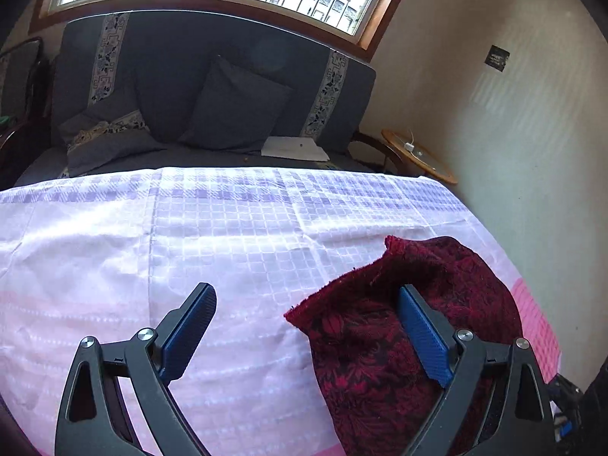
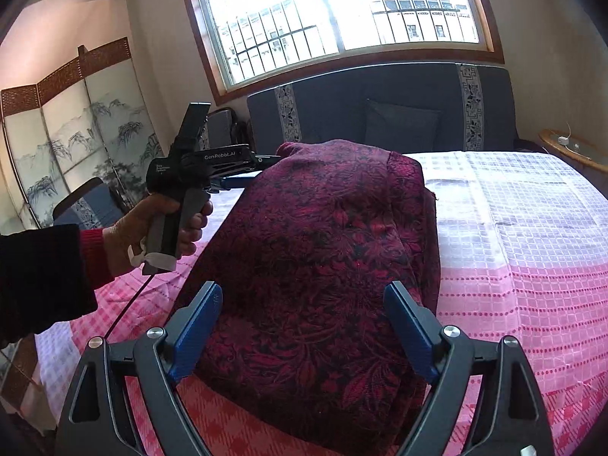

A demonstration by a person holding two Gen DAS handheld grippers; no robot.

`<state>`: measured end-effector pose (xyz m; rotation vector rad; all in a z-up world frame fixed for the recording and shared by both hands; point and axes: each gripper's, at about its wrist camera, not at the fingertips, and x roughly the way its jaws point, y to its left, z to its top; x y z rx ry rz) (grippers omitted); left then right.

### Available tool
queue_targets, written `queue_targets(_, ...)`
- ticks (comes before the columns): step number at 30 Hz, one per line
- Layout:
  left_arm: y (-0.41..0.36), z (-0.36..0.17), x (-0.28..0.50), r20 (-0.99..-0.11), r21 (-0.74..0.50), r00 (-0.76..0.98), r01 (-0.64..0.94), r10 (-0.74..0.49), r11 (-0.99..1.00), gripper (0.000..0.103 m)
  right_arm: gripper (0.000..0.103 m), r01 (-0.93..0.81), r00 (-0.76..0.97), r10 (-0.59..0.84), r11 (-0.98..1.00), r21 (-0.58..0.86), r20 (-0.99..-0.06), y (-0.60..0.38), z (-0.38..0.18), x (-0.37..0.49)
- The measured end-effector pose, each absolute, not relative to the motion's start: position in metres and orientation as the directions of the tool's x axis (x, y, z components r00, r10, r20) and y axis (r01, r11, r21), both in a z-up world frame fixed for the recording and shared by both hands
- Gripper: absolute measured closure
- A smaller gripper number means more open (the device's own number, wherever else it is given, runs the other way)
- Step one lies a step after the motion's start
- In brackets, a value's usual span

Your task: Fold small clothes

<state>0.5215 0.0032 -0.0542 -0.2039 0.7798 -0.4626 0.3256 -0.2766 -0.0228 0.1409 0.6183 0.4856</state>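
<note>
Red patterned cloth lies on a pink-and-white checked bedspread, both grippers spread wide and holding nothing.

The left gripper hangs over bare bedspread at the cloth's edge, one finger above the fabric; the right gripper straddles the cloth's near end. A dark sofa runs behind the bed, a small round table near the wall. Open bedspread stretches to the cloth's left and far side.
</note>
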Motion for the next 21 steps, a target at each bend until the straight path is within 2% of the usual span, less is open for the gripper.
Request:
queue_targets(2, 0.001, -0.064, 0.536, -0.662, -0.299, 0.626, 0.284, -0.412, 0.911, 0.022, 0.02, -0.388, 0.694, 0.485, 0.875, 0.29, -0.532, -0.28, -0.033, 0.328)
queue_targets(3, 0.002, -0.069, 0.542, -0.679, -0.282, 0.625, 0.264, -0.386, 0.923, 0.032, 0.02, -0.385, 0.69, 0.487, 0.874, 0.298, -0.536, -0.28, -0.039, 0.327)
queue_targets(4, 0.003, -0.074, 0.548, -0.694, -0.27, 0.619, 0.249, -0.367, 0.93, 0.035, 0.02, -0.382, 0.683, 0.485, 0.875, 0.299, -0.546, -0.279, -0.043, 0.327)
queue_targets(9, 0.013, -0.08, 0.551, -0.687, -0.274, 0.639, 0.213, -0.346, 0.938, 0.035, 0.019, -0.372, 0.671, 0.456, 0.889, 0.266, -0.585, -0.27, -0.047, 0.33)
queue_targets(12, 0.039, -0.06, 0.536, -0.621, -0.337, 0.706, 0.15, -0.34, 0.929, 0.035, 0.019, -0.376, 0.67, 0.468, 0.883, 0.28, -0.577, -0.273, -0.047, 0.329)
queue_targets(15, 0.055, -0.023, 0.506, -0.535, -0.406, 0.759, 0.155, -0.372, 0.901, 0.035, 0.02, -0.381, 0.677, 0.509, 0.86, 0.338, -0.532, -0.285, -0.046, 0.325)
queue_targets(19, 0.015, 0.008, 0.446, -0.518, -0.366, 0.718, 0.306, -0.466, 0.879, 0.035, 0.021, -0.36, 0.712, 0.558, 0.811, 0.461, -0.426, -0.314, -0.035, 0.315)
queue_targets(20, 0.003, 0.009, 0.432, -0.526, -0.36, 0.702, 0.329, -0.481, 0.873, 0.035, 0.023, -0.346, 0.72, 0.552, 0.811, 0.472, -0.42, -0.32, -0.032, 0.314)
queue_targets(21, -0.008, 0.008, 0.418, -0.529, -0.357, 0.689, 0.349, -0.495, 0.866, 0.035, 0.039, -0.343, 0.718, 0.555, 0.808, 0.48, -0.421, -0.323, -0.032, 0.314)
